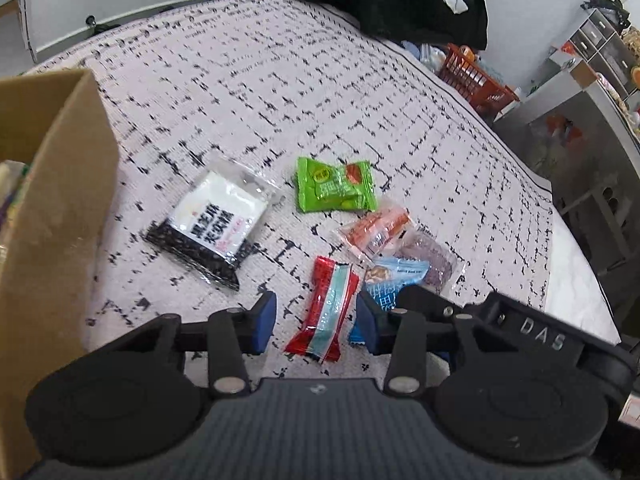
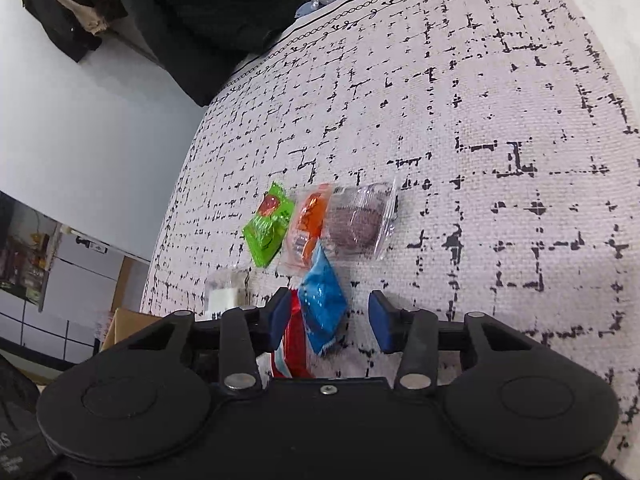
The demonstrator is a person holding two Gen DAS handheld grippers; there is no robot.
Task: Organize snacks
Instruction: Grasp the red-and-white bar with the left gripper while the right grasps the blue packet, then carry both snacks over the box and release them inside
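1. Snacks lie on a patterned tablecloth (image 1: 280, 80), clustered around a red-and-teal packet (image 1: 326, 312).
2. Left gripper (image 1: 316, 322) straddles that packet, jaws partly apart, pads not pressing it.
3. Right gripper (image 2: 330, 322) frames a blue packet (image 2: 322, 304) just right of the red one, pads clear.
4. Green packet (image 1: 336, 186) sits beyond; black-sesame bar (image 1: 212, 228) lies left, toward the cardboard box (image 1: 52, 200).
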